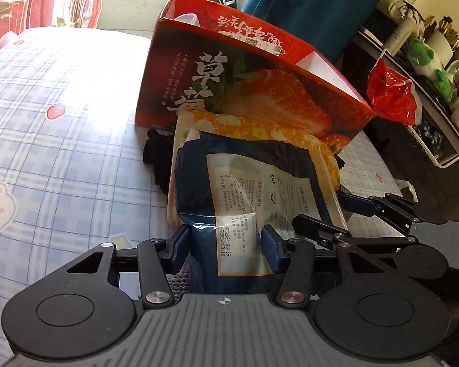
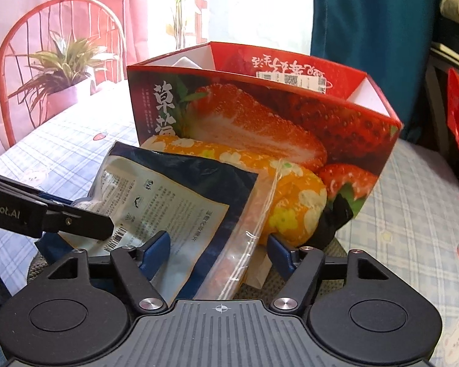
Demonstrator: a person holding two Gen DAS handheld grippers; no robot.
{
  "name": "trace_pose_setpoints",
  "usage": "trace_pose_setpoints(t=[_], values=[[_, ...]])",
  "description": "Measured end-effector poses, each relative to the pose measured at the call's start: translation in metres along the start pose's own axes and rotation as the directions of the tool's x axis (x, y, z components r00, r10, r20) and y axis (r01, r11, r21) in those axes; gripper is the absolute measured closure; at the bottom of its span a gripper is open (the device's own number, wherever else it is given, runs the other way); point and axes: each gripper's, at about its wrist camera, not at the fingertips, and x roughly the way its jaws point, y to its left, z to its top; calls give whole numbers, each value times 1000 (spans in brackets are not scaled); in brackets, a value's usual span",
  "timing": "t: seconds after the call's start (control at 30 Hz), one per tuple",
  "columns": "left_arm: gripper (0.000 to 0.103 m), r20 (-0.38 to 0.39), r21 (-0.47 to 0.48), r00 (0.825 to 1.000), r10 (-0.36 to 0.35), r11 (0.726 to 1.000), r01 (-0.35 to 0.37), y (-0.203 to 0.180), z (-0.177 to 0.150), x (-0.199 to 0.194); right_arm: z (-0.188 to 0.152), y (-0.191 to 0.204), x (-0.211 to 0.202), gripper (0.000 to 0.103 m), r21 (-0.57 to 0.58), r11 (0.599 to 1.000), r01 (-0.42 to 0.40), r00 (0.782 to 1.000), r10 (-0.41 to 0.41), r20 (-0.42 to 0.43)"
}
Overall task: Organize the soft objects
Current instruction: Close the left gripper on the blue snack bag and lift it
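Note:
A dark blue packet [image 1: 244, 165] with a white label lies on a clear bag holding an orange floral cloth [image 1: 260, 125], in front of a red strawberry box [image 1: 260, 70] that stands open at the top. My left gripper [image 1: 226, 247] is shut on the blue packet's near end, one pad on each side. In the right wrist view the blue packet [image 2: 183, 189] and the clear bag with the orange floral cloth [image 2: 290, 202] sit between the pads of my right gripper [image 2: 215, 249], which pinch them together. The left gripper [image 2: 76, 214] reaches in from the left.
Everything rests on a blue checked sheet [image 1: 61, 153] with strawberry prints. A black cloth [image 1: 156, 159] lies under the packets beside the box. At the right are a red plastic bag [image 1: 391, 94], a green plush [image 1: 425, 61] and a cluttered dark shelf [image 1: 428, 140].

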Motion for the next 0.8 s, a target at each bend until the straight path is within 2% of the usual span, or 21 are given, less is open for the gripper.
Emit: trace_pose_setpoints(t=[0.03, 0.17, 0.2, 0.23, 0.27, 0.33, 0.47, 0.57, 0.8], values=[[50, 3, 0, 1000, 0, 1000, 0, 0, -1, 0, -1, -1, -1, 47, 9, 1000, -8, 1000, 8, -3], [50, 15, -17, 1000, -4, 1000, 4, 2, -3, 0, 0, 1, -11, 65, 5, 1000, -15, 1000, 15, 19], [51, 20, -16, 1000, -1, 1000, 2, 2, -4, -2, 0, 1, -14, 73, 1, 1000, -15, 999, 15, 29], [54, 27, -11, 1000, 3, 1000, -2, 1, -5, -4, 0, 0, -17, 81, 1, 1000, -20, 999, 20, 36], [57, 34, -5, 999, 5, 1000, -5, 0, -6, -5, 1, -1, -19, 84, 4, 1000, -27, 999, 27, 41], [60, 50, 20, 999, 6, 1000, -7, -4, -7, -10, 2, -2, -24, 96, 4, 1000, -24, 998, 24, 56], [64, 77, 22, 997, 1, 1000, -3, -7, -9, -18, 4, -1, -31, 98, -2, 1000, -26, 997, 26, 79], [65, 99, 8, 995, -31, 999, 31, -6, -6, -26, 7, 0, -37, 100, -11, 999, -32, 994, 33, 103], [65, 187, 25, 981, -51, 999, 47, -11, 15, -53, 30, -2, -57, 100, -28, 999, -45, 979, 50, 198]])
